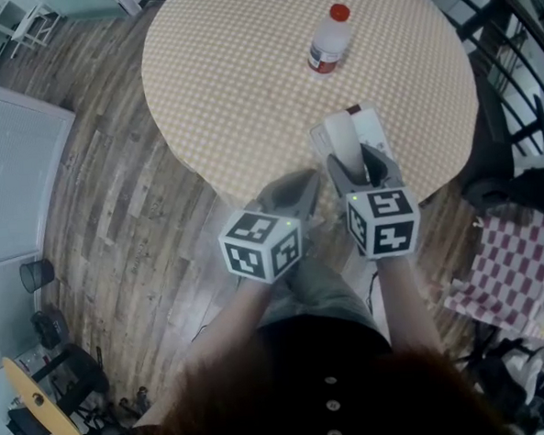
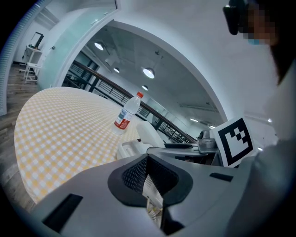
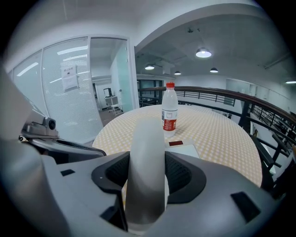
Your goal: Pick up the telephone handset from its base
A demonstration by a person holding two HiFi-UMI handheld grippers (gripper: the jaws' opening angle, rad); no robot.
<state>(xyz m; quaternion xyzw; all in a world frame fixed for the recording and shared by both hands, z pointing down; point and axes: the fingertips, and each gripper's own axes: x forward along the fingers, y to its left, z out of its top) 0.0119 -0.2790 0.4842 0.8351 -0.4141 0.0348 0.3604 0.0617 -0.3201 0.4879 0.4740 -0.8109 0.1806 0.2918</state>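
The white telephone handset point(image 1: 345, 141) lies lengthwise between the jaws of my right gripper point(image 1: 361, 163), which is shut on it. In the right gripper view the handset point(image 3: 148, 157) fills the gap between the pads point(image 3: 178, 173). The white base point(image 1: 369, 125) sits on the round checkered table point(image 1: 245, 85) at its near right edge. A red patch shows on the base point(image 3: 185, 150) just beyond the handset. From the left gripper view the handset point(image 2: 150, 133) tilts up over the base point(image 2: 131, 149). My left gripper point(image 1: 298, 190) hovers just left of the phone, shut and holding nothing.
A clear water bottle point(image 1: 328, 39) with a red cap stands upright beyond the phone. The table edge point(image 1: 217, 190) lies right under the grippers, with wood floor point(image 1: 117, 231) below. A red-checked seat point(image 1: 514, 261) and dark railings point(image 1: 508, 23) are to the right.
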